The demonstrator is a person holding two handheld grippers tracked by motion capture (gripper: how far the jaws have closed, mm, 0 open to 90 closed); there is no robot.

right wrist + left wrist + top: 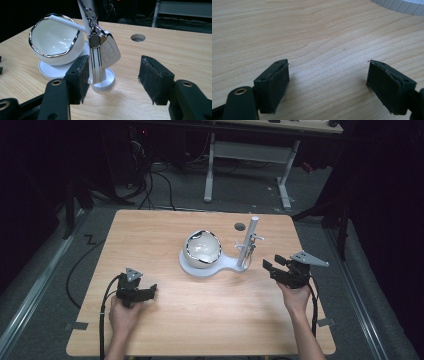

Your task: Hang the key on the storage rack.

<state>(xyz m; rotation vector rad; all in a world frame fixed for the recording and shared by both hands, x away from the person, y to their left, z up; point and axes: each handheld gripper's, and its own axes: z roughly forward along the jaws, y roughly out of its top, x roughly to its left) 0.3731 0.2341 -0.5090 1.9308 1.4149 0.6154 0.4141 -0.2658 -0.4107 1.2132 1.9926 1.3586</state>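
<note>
Wooden table [210, 310], key fob [106, 51] just beyond gaping right hand-held gripper [113, 75], left hand-held gripper [328, 85] likewise gaping.

A metal desk frame [250, 155] and cables [155, 185] behind the table [150, 230].

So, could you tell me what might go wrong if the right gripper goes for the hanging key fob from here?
1. The key fob hangs freely from the white post, so a touch from the open right gripper may set it swinging out of the grip.
2. The white bowl stands close beside the post; a wide approach might knock it.
</note>
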